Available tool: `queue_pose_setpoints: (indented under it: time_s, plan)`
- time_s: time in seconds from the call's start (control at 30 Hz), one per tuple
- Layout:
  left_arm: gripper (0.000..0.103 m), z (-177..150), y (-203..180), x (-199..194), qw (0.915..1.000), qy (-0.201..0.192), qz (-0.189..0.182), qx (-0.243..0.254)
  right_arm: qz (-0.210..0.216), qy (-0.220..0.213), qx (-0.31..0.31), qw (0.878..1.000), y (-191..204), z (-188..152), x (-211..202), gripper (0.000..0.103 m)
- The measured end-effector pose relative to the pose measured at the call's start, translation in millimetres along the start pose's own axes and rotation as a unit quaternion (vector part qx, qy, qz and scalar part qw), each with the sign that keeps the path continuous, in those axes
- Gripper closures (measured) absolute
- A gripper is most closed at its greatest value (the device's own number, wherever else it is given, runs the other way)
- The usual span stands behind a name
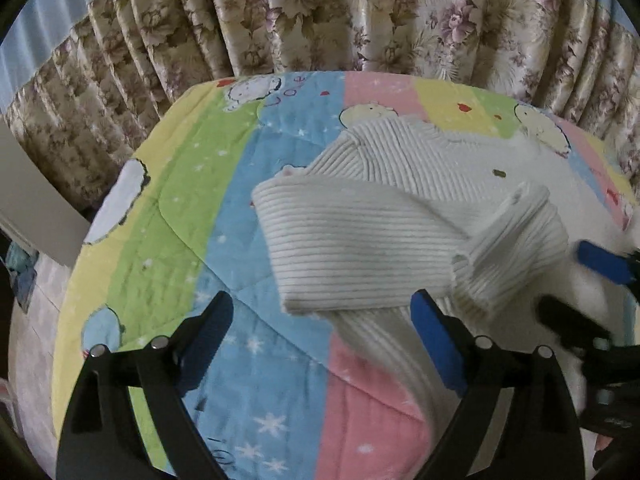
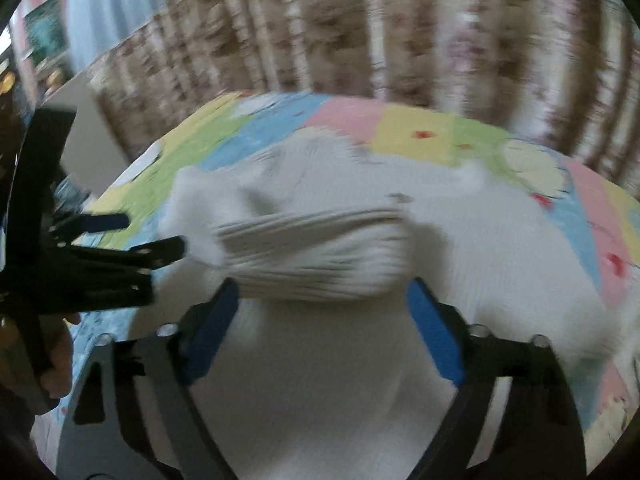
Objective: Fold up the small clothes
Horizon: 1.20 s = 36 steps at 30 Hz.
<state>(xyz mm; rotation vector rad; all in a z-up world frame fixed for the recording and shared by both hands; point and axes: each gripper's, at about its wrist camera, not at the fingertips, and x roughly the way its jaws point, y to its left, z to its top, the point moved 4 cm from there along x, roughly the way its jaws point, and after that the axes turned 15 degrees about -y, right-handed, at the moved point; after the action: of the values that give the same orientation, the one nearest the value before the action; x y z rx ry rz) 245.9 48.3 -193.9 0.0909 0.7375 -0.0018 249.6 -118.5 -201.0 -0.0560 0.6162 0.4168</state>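
A white ribbed sweater (image 1: 400, 160) lies spread on a colourful quilt (image 1: 160, 220). One sleeve (image 1: 340, 240) is folded across its body, and a bunched cuff (image 1: 512, 252) rests on top. My left gripper (image 1: 320, 320) hovers open over the sleeve's near edge, with nothing pressed between its blue pads. In the blurred right wrist view my right gripper (image 2: 324, 304) stands open with the bunched cuff (image 2: 312, 252) just ahead of its tips and the sweater (image 2: 460, 240) below. The left gripper (image 2: 136, 236) shows at the left there, and the right gripper (image 1: 588, 292) shows at the right edge of the left wrist view.
Floral curtains (image 1: 320, 12) hang close behind the quilt's far edge. A pale board (image 1: 32, 208) leans at the left beside the bed. A hand (image 2: 56, 360) holds the left gripper's handle. Bare quilt (image 2: 420, 136) lies left of and beyond the sweater.
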Motion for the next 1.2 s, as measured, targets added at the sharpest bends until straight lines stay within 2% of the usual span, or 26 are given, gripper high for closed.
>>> queue_pose_setpoints:
  time_s: [0.03, 0.1, 0.23, 0.3, 0.37, 0.43, 0.5, 0.57, 0.63, 0.7, 0.8, 0.87, 0.9, 0.93, 0.97, 1.03, 1.13, 1.2]
  plan:
    - [0.012, -0.5, 1.7, -0.7, 1.0000, -0.002, 0.002, 0.006, 0.008, 0.005, -0.006, 1.000, 6.7, -1.8, 6.4, 0.033]
    - [0.012, -1.7, 6.1, -0.3, 0.9999, -0.002, 0.006, 0.012, 0.022, 0.021, -0.010, 0.999, 16.8, -5.9, 24.6, 0.033]
    - [0.012, -2.3, 12.0, 2.3, 1.0000, 0.002, 0.003, 0.005, 0.019, 0.052, -0.010, 0.998, 15.2, -16.0, 53.8, 0.048]
    - [0.012, -1.7, 13.8, 4.2, 1.0000, 0.004, 0.000, -0.001, 0.022, 0.051, -0.012, 0.998, 12.2, -17.6, 59.5, 0.052]
    - [0.012, -0.4, 14.0, 5.2, 1.0000, 0.004, -0.004, -0.008, 0.022, 0.053, -0.009, 0.998, 9.4, -15.6, 60.2, 0.060]
    - [0.012, 1.4, 14.1, 4.7, 0.9999, 0.002, -0.005, -0.009, 0.033, 0.051, 0.020, 0.998, 2.7, -12.3, 57.1, 0.078]
    - [0.012, 4.6, 12.9, 4.2, 1.0000, -0.001, -0.002, -0.007, 0.041, 0.030, 0.067, 0.997, -16.8, -3.8, 45.0, 0.081]
    - [0.012, 7.9, 10.4, 3.3, 1.0000, -0.004, -0.003, -0.004, 0.024, -0.006, 0.115, 0.993, -47.9, 9.7, 25.0, 0.082]
    - [0.012, 10.1, 7.4, 2.5, 1.0000, -0.006, -0.002, 0.000, 0.007, -0.037, 0.168, 0.985, -83.1, 18.6, 3.8, 0.082]
    - [0.012, 12.7, 3.5, 1.0, 0.9999, -0.010, -0.003, 0.004, -0.017, -0.063, 0.231, 0.971, -129.4, 19.0, -20.5, 0.082]
    - [0.012, 14.9, -1.9, 1.0, 0.9999, -0.011, -0.006, 0.006, -0.047, -0.056, 0.296, 0.952, -187.0, -1.5, -38.2, 0.079]
    - [0.012, 15.8, -3.2, 0.9, 0.9999, -0.011, -0.005, 0.006, -0.094, -0.047, 0.296, 0.949, -211.8, -17.9, -51.2, 0.075]
    - [0.012, 15.4, -3.2, 1.0, 0.9999, -0.011, -0.005, 0.006, -0.110, -0.039, 0.293, 0.949, -219.0, -24.1, -55.9, 0.064]
    - [0.012, 15.3, -3.0, 0.8, 0.9999, -0.010, -0.005, 0.007, -0.114, -0.035, 0.298, 0.947, -224.7, -27.2, -62.0, 0.047]
    - [0.012, 15.6, -3.0, 1.0, 0.9999, -0.011, -0.004, 0.009, -0.111, -0.040, 0.306, 0.945, -227.9, -32.1, -70.6, 0.044]
    - [0.012, 16.6, -0.3, 1.9, 0.9998, -0.013, 0.006, 0.015, -0.120, -0.041, 0.291, 0.948, -226.8, -30.9, -79.6, 0.039]
    - [0.012, 20.5, 11.7, 6.4, 0.9997, -0.009, 0.023, 0.010, -0.134, -0.048, 0.222, 0.965, -206.2, -12.7, -79.2, 0.022]
    - [0.012, 23.7, 22.5, 5.5, 0.9995, -0.010, 0.029, -0.001, -0.154, -0.057, 0.184, 0.969, -200.6, 0.8, -76.3, 0.022]
